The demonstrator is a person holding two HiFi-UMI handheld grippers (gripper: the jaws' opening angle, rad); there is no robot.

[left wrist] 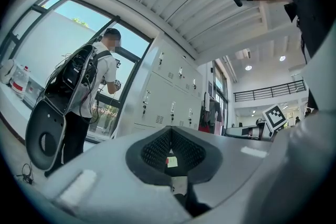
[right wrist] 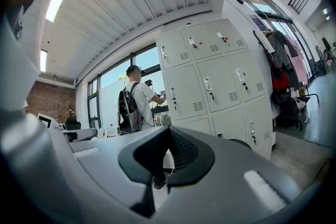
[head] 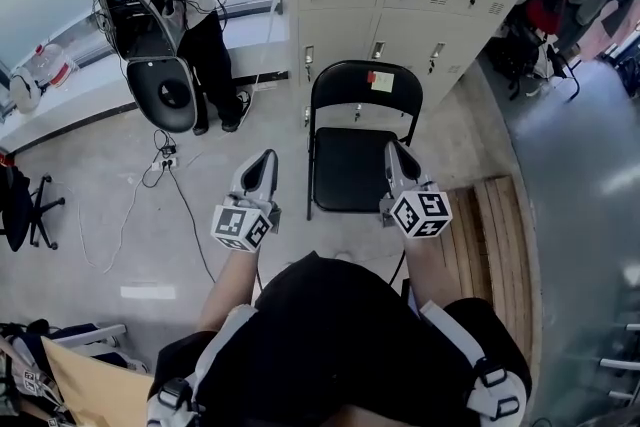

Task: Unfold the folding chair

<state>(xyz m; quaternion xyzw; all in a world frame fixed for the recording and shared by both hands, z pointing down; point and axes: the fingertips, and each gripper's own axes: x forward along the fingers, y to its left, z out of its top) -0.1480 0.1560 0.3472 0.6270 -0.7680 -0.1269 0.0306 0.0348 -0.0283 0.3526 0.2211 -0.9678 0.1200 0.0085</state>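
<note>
Head view: folding chair [head: 352, 170] stands open by lockers [head: 420, 5] | we hold left gripper [head: 265, 158] and right gripper [head: 397, 151] closed, empty, near its seat | we judge it stiff, lightish; take backrest rim.

Left gripper [left wrist: 170, 135] — jaws together, empty
Grey lockers [left wrist: 167, 96] straight ahead; person with backpack [left wrist: 84, 89] stands at left by the window [left wrist: 55, 36].
</note>
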